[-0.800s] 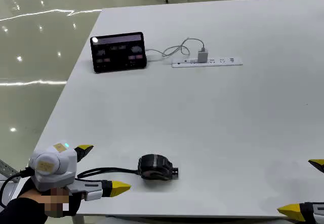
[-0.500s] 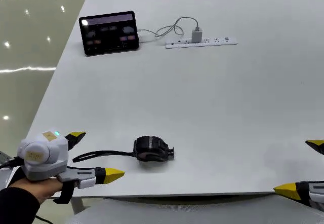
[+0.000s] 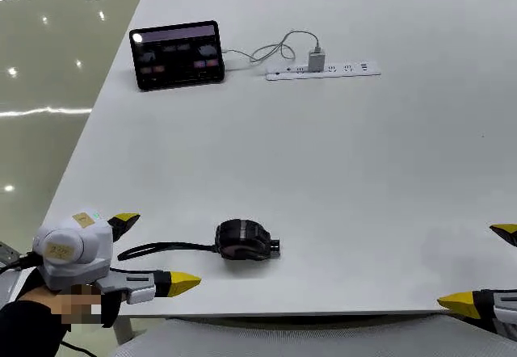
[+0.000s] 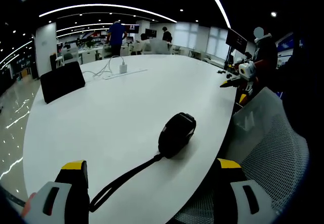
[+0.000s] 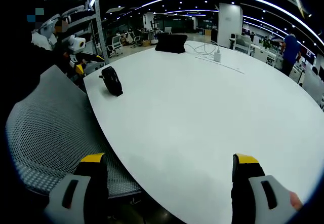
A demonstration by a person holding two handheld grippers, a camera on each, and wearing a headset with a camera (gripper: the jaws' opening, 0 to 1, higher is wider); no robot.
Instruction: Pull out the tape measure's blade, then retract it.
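A black tape measure (image 3: 245, 241) lies on the white table (image 3: 323, 171) near its front edge, blade wound in, with a black wrist strap (image 3: 161, 249) trailing to the left. My left gripper (image 3: 153, 250) stands open at the front left corner, its yellow-tipped jaws either side of the strap's end. From the left gripper view the tape measure (image 4: 176, 133) sits a short way ahead of the open gripper (image 4: 152, 169). My right gripper (image 3: 486, 266) is open at the front right edge, far from the tape measure (image 5: 111, 80), with nothing between its jaws (image 5: 169, 160).
A dark tablet (image 3: 178, 54) stands at the back left. A white power strip (image 3: 323, 69) with a plugged charger and cable lies behind the middle. A grey mesh chair back (image 5: 55, 133) sits below the table's front edge. People stand far off in the room.
The head camera has tilted down and shifted slightly. The left gripper has edged a little along the strap; the tape measure has stayed in place.
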